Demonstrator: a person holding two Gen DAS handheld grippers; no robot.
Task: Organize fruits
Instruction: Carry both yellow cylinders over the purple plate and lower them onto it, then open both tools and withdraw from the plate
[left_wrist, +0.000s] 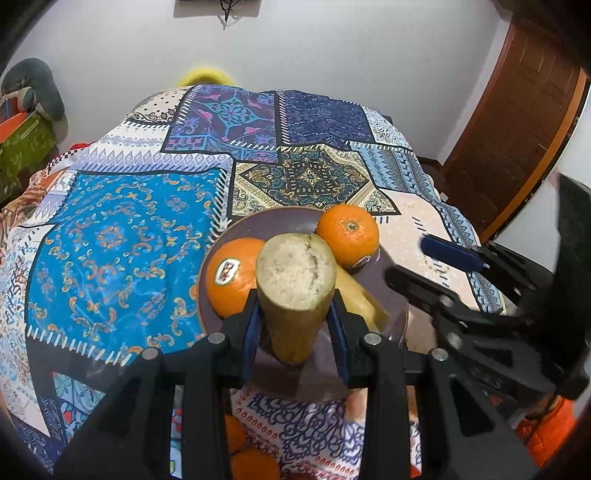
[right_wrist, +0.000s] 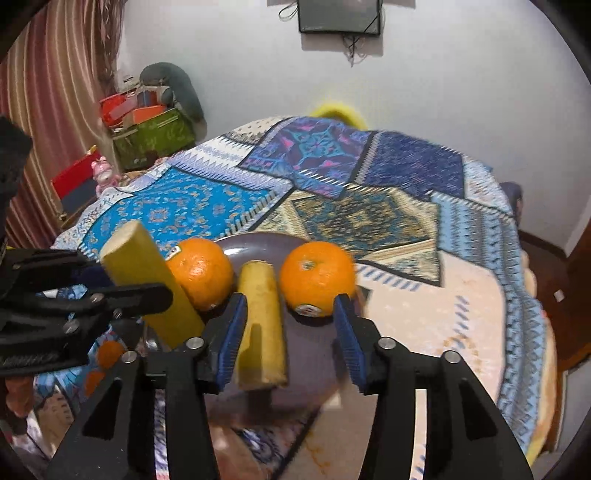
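A cut banana piece (left_wrist: 295, 295) is clamped between the blue pads of the left gripper (left_wrist: 295, 325), tilted above the near-left edge of the purple plate (left_wrist: 258, 225), its pale cut face turned up toward the camera. On the plate a second banana piece (right_wrist: 260, 325) lies lengthwise between two oranges — a left orange (right_wrist: 201, 271) and a right orange (right_wrist: 317, 273) — and the right gripper (right_wrist: 291, 336) is seen released, its jaws standing apart around that lying piece with a clear gap on the right side; whether the left pad touches the peel cannot be told from this view.

The held piece is judged light and soft (the peel bruises easily, and the exposed flesh is likely sticky), so only a gentle squeeze across the middle of the peel is called for, never on the cut end. The oranges are judged firmer and heavier but round, apt to roll on the smooth plate — a hold across the widest part would suit them. More oranges (left_wrist: 251, 461) are glimpsed on the patterned cloth (left_wrist: 122, 240) nearer than the plate.
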